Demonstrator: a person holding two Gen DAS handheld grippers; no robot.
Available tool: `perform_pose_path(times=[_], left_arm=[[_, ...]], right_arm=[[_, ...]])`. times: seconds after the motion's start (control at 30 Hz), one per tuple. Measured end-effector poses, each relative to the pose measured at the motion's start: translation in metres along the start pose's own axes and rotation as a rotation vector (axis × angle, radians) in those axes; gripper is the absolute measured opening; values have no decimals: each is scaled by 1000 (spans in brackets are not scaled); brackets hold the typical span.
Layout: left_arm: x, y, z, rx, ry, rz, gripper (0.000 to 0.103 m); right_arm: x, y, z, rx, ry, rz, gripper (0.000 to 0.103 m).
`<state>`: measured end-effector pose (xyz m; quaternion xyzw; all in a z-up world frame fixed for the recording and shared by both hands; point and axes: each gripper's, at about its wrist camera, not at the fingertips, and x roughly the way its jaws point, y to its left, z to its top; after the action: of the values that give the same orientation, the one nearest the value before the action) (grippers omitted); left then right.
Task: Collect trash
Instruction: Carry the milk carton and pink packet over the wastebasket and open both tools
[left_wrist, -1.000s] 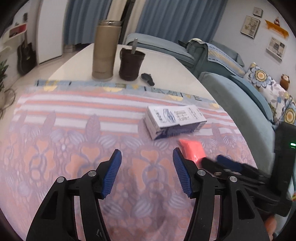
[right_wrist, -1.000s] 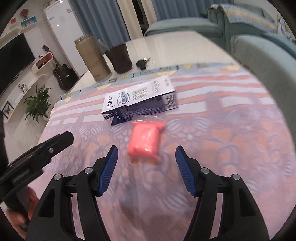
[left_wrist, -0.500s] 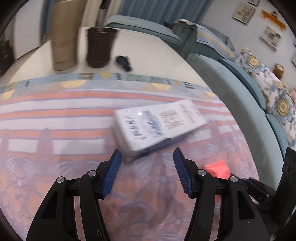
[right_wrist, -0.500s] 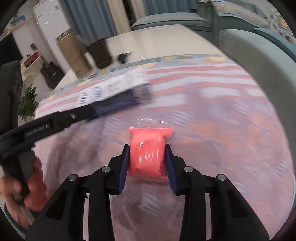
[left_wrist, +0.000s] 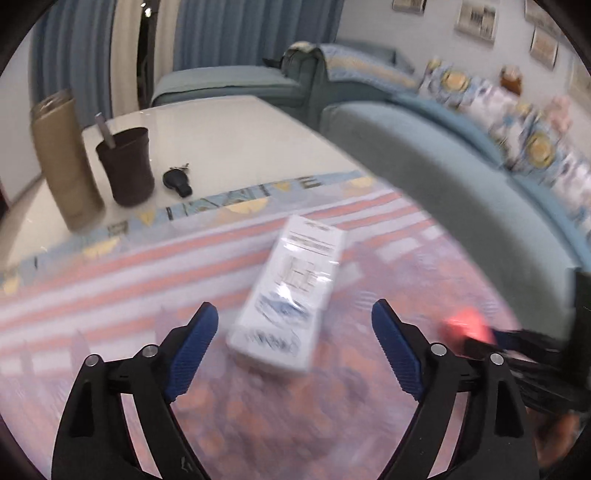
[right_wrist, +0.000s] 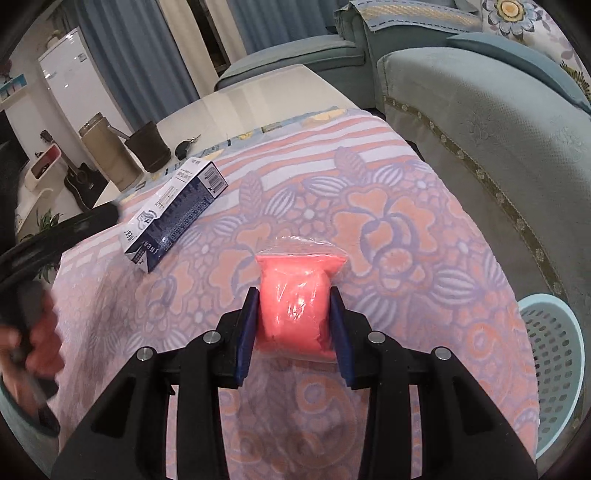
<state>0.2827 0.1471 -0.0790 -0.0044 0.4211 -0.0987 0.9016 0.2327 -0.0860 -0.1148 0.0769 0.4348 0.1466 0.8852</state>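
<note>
The left gripper (left_wrist: 294, 325) stands wide, its jaws having just been opening, with nothing pressed between the blue pads; the white and dark blue rectangular cardboard carton (left_wrist: 291, 295) lies straight ahead, its near end reaching into the gap between the fingers. The carton's long axis runs away from the tool toward the far edge of the pink and lilac flowered cloth (right_wrist: 388, 206), tilted slightly right, so a straight advance would likely straddle its narrow width. The left hand is clearly the nearer one to it.

The right gripper (right_wrist: 293, 325) is clamped partway closed on the soft salmon-pink packet in clear plastic film (right_wrist: 295, 295), held above the cloth toward its near right edge. A pale blue perforated plastic basket (right_wrist: 554, 354) sits just off the cloth's right edge, probably the bin.

The carton shows a barcode and printed text, too blurred to read, and no brand can be made out
</note>
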Motion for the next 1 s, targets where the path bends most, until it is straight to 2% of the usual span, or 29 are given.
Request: perform_pose_path(times=[0.07,0.13,0.2,0.23,0.27,0.33,0.37,0.47,0.67,0.83,1.0], left_arm=[[22,-1,6,26,66,33,84],[39,-1,9,27,112,20,84],[45,-5,9,45,131,31,82],[47,-9,7,62,140,44,73],[49,-14,6,82,150,65,58],[49,-19,3,98,155,92,51],[45,-21,1,89,151,80,49],[31,-32,-8,70,128,65,49],[-28,-76,-18,2,8,-72,49],[-82,-140,-6,34,-101,-179,49],[-102,-210,1,70,-137,-281,49]], right_arm=[[-5,0,-1,-14,-7,5,34],[-10,0,-1,-26,-16,3,34],[-14,-1,-3,-41,-21,4,34],[-15,0,-3,-47,-21,-1,34],[-17,-1,-5,-54,-20,-8,34],[-19,-2,-9,-57,-16,-3,34],[-22,-3,-11,-59,-16,-4,34],[-37,-9,-19,-57,-27,-4,34],[-84,-30,-25,-17,-97,-33,34],[-142,-71,-23,81,-193,-70,34],[-175,-124,-31,161,-214,-166,34]])
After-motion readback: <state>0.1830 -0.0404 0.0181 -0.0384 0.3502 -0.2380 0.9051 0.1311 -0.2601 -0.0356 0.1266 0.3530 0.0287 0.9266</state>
